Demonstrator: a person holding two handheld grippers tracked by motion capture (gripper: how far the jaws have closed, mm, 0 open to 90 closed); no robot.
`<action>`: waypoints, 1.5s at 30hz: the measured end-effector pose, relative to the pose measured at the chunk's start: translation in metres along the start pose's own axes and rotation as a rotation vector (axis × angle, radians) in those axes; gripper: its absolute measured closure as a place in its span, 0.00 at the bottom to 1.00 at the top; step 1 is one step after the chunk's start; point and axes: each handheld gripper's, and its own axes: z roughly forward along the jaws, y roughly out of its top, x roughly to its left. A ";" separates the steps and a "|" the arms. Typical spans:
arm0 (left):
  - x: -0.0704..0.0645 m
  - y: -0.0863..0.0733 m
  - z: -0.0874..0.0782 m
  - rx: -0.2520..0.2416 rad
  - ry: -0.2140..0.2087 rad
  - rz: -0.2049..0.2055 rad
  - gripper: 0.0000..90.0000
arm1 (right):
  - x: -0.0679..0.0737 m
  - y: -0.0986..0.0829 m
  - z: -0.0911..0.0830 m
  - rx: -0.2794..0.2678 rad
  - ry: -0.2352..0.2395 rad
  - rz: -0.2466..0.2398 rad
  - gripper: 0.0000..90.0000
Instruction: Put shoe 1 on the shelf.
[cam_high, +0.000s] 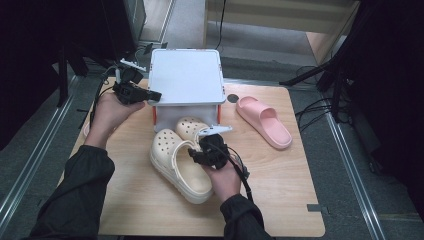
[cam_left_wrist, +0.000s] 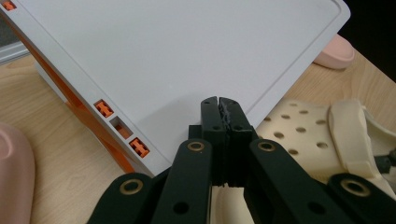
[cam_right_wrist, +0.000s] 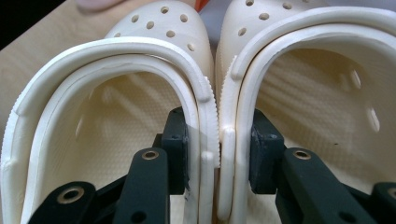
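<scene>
**Two clogs on one pinch, with the rack steadied by a corner**

High view: the right gripper sits over a pair of cream clogs lying side by side on the wooden table, their toes pointing under the white shoe rack. The left gripper rests at the rack's front left corner. A pink slide lies apart, to the right of the rack.

Left gripper view: the left gripper has its jaws pressed together with nothing between them, their tips lying on the rack's white top panel near its edge. If it is only leaning there, the rack could tilt or skid once the clogs push against its orange frame.

Right gripper view: the right gripper has one jaw inside each clog, clamping the two inner side walls together. The hold looks shallow, on soft, flexible rims. As I judge it, a lift or push could let one wall slip free, dropping that clog or twisting the pair out of line before the toes enter the lower shelf.
</scene>
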 end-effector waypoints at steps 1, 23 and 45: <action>0.000 0.000 0.000 0.000 0.000 0.000 0.99 | 0.000 0.000 0.000 0.000 0.000 0.000 0.74; 0.000 0.000 0.000 0.000 0.001 -0.005 0.99 | -0.041 0.046 0.055 -0.098 -0.135 0.093 0.73; 0.000 -0.002 -0.001 -0.008 0.005 -0.005 0.99 | -0.037 0.033 0.078 -0.134 -0.183 0.092 0.64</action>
